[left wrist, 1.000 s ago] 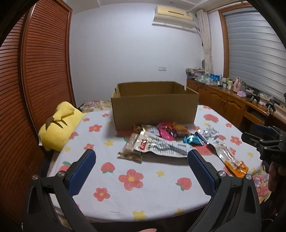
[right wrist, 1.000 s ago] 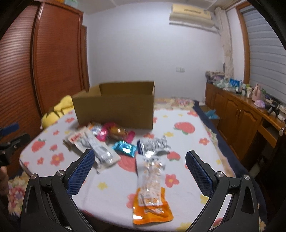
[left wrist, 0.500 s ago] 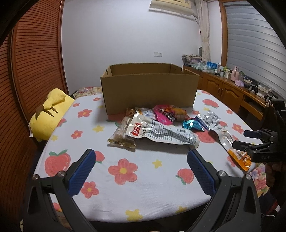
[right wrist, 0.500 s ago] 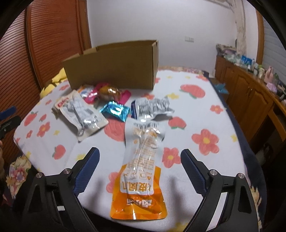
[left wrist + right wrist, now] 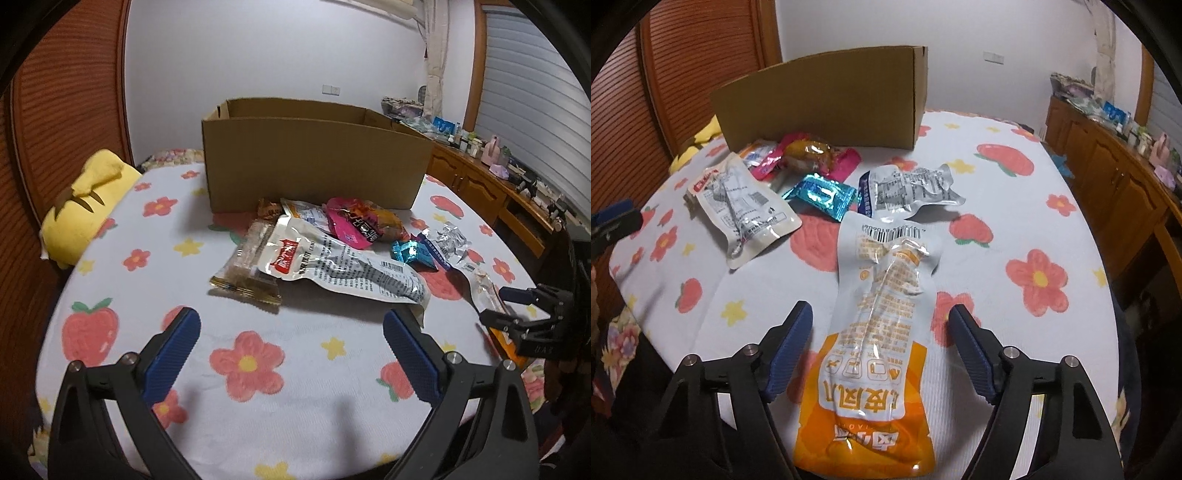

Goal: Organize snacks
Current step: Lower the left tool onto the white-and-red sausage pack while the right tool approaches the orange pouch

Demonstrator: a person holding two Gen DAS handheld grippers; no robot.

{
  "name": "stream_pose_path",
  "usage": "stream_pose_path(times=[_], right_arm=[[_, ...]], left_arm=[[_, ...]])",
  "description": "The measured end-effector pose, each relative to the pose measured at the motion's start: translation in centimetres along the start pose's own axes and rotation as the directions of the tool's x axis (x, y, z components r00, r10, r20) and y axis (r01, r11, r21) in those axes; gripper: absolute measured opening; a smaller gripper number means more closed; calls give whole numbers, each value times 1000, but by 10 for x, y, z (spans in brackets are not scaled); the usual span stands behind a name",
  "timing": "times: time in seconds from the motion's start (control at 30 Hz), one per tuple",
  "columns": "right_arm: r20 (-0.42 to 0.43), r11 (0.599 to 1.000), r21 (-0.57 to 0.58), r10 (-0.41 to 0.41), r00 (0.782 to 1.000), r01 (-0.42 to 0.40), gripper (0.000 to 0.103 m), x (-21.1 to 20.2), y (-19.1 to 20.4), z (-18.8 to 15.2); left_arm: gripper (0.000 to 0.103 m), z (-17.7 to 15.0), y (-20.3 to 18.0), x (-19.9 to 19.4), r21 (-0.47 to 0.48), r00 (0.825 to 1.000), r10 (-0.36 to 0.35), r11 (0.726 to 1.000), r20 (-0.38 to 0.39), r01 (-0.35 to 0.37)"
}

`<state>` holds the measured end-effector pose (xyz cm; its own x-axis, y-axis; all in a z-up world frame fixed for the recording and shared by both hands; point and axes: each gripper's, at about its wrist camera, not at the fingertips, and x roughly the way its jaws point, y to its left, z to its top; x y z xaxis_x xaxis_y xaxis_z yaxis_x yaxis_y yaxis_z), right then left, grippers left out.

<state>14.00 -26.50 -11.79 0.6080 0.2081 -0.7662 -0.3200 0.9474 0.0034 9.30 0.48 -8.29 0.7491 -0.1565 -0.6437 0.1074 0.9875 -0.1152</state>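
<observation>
Several snack packets lie on the flower-print cloth (image 5: 258, 417) in front of an open cardboard box (image 5: 314, 162). My right gripper (image 5: 880, 308) points down over an orange-and-white pouch (image 5: 875, 332). Its jaws are closing with the pouch between them, and the pads stay clear of it. My left gripper (image 5: 290, 317) hovers short of a silver pouch with a red label (image 5: 332, 266) and a brown bar (image 5: 247, 269). Its jaws are closing with nothing between them. Pink (image 5: 351, 225), teal (image 5: 823, 194) and silver (image 5: 908, 188) packets lie nearer the box.
A yellow plush cushion (image 5: 85, 206) rests at the cloth's left edge. Slatted wooden doors (image 5: 66, 110) stand on the left. A wooden cabinet (image 5: 1108, 162) with small items on top runs along the right. The cloth's front edge curves just below both grippers.
Both grippers have sunk and tipped down toward the snacks. The right one now straddles the orange-and-white pouch, and its fingers stand closer together.
</observation>
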Motion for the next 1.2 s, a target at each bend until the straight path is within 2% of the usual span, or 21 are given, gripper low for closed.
stream_pose_path(times=[0.23, 0.47, 0.63, 0.8, 0.97, 1.2], right_arm=[[-7, 1000, -27, -17, 1000, 17, 68, 4, -1, 2], [-1, 998, -44, -33, 999, 33, 68, 6, -1, 2], [6, 998, -42, -36, 999, 36, 68, 7, -2, 2], [10, 998, -41, -37, 999, 37, 68, 7, -1, 3], [14, 998, -40, -38, 999, 39, 68, 8, 0, 2], [22, 999, -37, -38, 999, 39, 68, 7, -1, 1]], left_arm=[[91, 8, -11, 22, -20, 998, -38, 999, -53, 37], [90, 19, -24, 44, -75, 990, -84, 994, -115, 76], [90, 28, -34, 62, -134, 977, -129, 985, -170, 107], [90, 34, -41, 77, -186, 970, -119, 979, -213, 79], [90, 41, -45, 87, -213, 970, -82, 977, -229, 33], [90, 35, -56, 104, -165, 961, -22, 986, -277, -25]])
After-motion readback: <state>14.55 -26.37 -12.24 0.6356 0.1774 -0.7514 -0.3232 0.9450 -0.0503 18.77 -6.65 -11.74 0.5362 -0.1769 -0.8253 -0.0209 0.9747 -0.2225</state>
